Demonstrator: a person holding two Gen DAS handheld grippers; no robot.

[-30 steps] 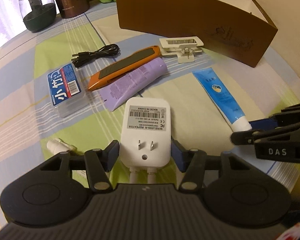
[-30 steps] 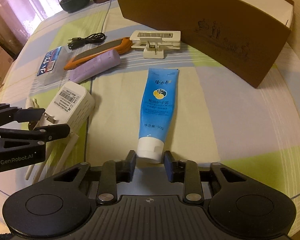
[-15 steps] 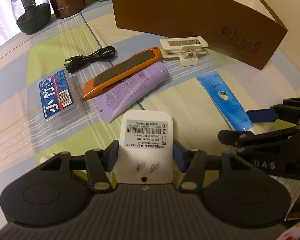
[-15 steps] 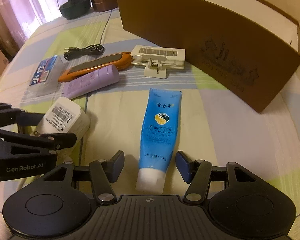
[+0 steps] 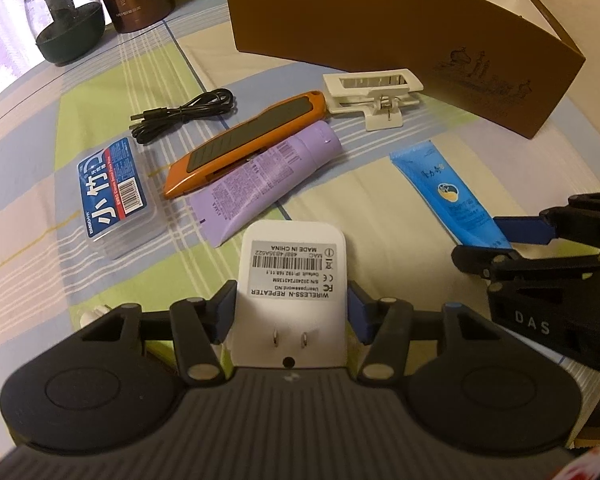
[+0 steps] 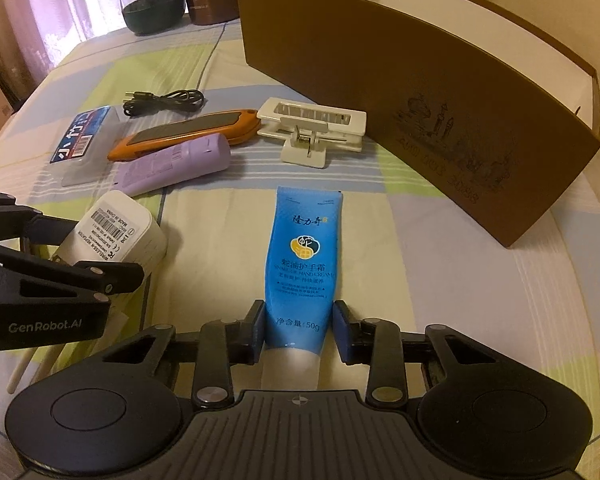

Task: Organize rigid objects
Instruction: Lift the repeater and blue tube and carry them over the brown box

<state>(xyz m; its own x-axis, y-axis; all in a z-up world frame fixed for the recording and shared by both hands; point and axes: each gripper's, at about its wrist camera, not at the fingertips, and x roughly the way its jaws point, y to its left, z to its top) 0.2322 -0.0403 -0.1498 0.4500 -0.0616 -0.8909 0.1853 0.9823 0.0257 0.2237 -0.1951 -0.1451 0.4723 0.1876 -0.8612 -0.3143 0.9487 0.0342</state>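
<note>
Right wrist view: the right gripper [image 6: 299, 330] pointed steeply down at the bed, and its jaws had just been closing, after standing wide half a second before. They now pinched the blue hand-cream tube [image 6: 303, 256] low on its body, just above the white cap.
Left wrist view: the left gripper [image 5: 291, 312] straddled the white wireless repeater [image 5: 291, 284], a blue pad tight against each flank. Its jaws had narrowed a little over the last second and then settled, so the plug body looked clamped.
Change since a second ago: the right jaws had first sat at the cap, then spread, then shut higher up the tube; the repeater sat deeper between the left fingers than before.
Repeater, relative to the brown box [image 6: 420, 92]: well in front of it and off to the left, resting on the checked bedcover [image 6: 440, 300].
Blue tube, relative to the brown box: near the middle of its front wall, crimped end towards it, still lying flat.
Other items, relative to the brown box: the white clip [image 6: 312, 130] lay just in front of it; the orange cutter [image 6: 188, 136], purple tube [image 6: 176, 164], toothpick case [image 6: 80, 144] and black cable [image 6: 164, 101] lay further left.
Meaning for the task: both grips appeared set, so lifting both items towards the open box seemed the likely next step; neither had left the cover yet.
</note>
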